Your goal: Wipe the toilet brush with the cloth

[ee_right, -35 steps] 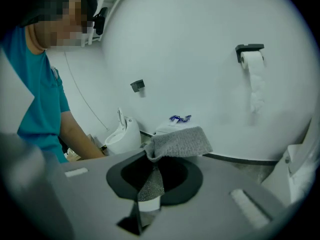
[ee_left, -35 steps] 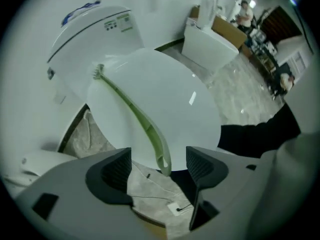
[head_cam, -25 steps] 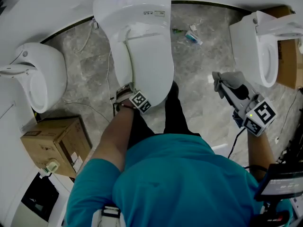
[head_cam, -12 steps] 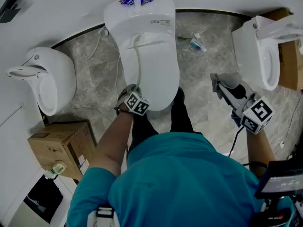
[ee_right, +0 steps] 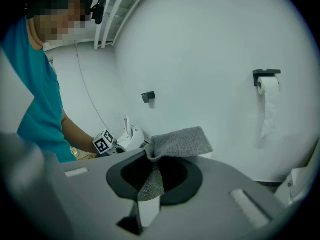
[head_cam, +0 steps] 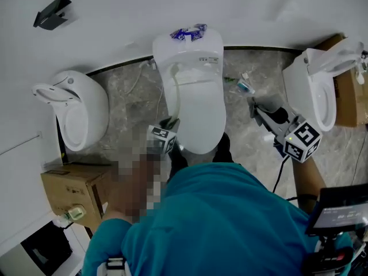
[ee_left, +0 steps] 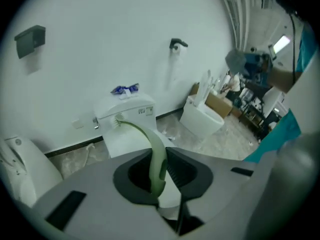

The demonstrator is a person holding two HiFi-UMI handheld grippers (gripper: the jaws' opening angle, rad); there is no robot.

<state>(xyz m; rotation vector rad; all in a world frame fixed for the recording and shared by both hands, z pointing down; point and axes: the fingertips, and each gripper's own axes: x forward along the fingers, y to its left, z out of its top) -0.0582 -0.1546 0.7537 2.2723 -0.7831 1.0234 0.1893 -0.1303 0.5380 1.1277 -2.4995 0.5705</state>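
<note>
The middle toilet (head_cam: 198, 105) of 3 fixtures fills the centre of the head view, with the person standing right in front of it on the marble floor (head_cam: 238, 122).

The left gripper (ee_left: 158, 181) is held over the near rim of that toilet. Its jaws are closed down nearly all the way, with the pale green handle of the toilet brush (ee_left: 156, 156) clamped between them. The handle curves up and away from the gripper, and the white bristle head (ee_left: 118, 119) is at its far end, in the air in front of the cistern.

The right gripper (ee_right: 150, 181) is off to the person's right, well apart from the brush. Its jaws are pinched on a fold of the grey cloth (ee_right: 182, 141), and the rest of the cloth stands out loosely past the tips.

Judging by this, the pick-up step looks finished, with 1 tool in each gripper, and the wiping has not yet begun.

The next move calls for bringing the 2 together. The right gripper should carry the loose part of the cloth across to the handle, lay it around the shaft and draw it along. The left gripper should hold the brush steady and angled so that the bare handle faces the cloth.
</note>
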